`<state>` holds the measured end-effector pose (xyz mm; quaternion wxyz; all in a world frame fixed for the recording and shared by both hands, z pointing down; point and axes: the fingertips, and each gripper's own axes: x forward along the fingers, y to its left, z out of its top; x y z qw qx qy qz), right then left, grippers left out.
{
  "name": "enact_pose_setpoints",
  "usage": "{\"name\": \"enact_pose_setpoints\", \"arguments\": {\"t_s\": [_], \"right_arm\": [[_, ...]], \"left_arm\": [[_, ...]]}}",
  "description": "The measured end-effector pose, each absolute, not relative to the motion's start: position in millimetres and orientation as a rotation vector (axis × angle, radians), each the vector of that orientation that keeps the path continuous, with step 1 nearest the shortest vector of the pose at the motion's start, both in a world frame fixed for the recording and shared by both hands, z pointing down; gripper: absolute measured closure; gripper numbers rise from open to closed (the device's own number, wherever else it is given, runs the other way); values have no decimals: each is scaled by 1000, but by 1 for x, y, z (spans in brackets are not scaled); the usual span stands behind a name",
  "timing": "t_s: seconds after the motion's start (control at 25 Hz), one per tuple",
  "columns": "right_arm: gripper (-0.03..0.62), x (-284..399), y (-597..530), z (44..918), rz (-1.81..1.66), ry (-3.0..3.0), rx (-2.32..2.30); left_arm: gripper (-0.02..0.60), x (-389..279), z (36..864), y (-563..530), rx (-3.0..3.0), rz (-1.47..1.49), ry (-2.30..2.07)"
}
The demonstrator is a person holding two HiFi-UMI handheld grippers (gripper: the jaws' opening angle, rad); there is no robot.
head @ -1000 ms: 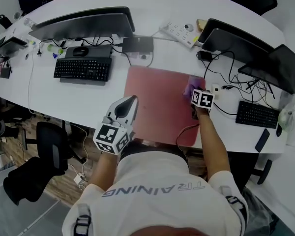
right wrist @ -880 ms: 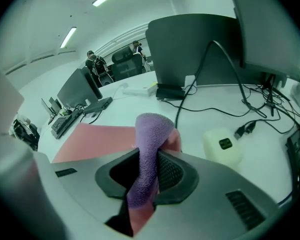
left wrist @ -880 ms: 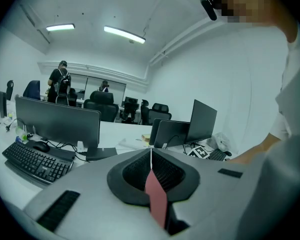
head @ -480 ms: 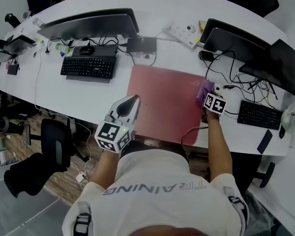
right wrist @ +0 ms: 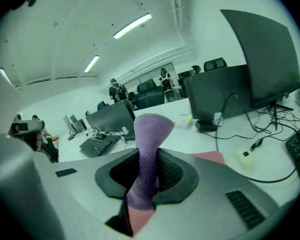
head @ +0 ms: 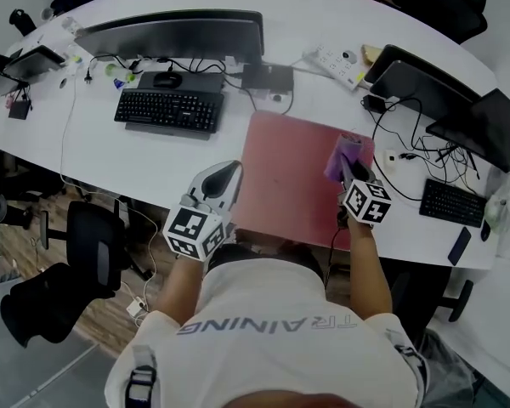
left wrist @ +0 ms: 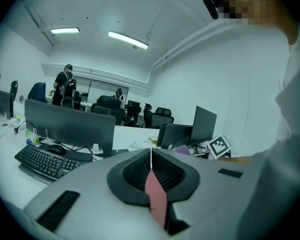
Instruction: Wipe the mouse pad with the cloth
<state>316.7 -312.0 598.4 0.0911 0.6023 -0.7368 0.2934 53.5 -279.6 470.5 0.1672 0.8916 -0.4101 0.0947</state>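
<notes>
Cloth (head: 343, 156) clamped in right tool (head: 351, 175), over mouse pad's (head: 280, 172) right part; left tool (head: 227, 173) closed.

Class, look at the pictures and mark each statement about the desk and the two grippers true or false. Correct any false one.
1. The right gripper is shut on the purple cloth. True.
2. The left gripper has its jaws wide apart. False: they are together, with nothing between them.
3. The mouse pad is blue. False: it is reddish pink.
4. A black keyboard lies on the table to the left of the mouse pad. True.
</notes>
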Motion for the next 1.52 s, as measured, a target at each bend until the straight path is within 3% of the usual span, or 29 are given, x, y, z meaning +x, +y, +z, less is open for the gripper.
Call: {"name": "enact_pose_setpoints", "arguments": {"t_s": [0.36,0.64,1.0,1.52], "right_arm": [[494,140,-320,611,936,-2321,1519],[494,54,-326,681,1031,-2235,1348],[494,33,-321,747,1086,-2084,1310],[494,85,-315,747,1111,-2039,1347]], "left_arm": [[546,-42,472,-275,2516,253,-1211],[546,-100,482,-270,2457,248,-1273],[546,-137,489,-257,2397,238,-1325],[546,-87,486,-258,2418,256,-1291]]}}
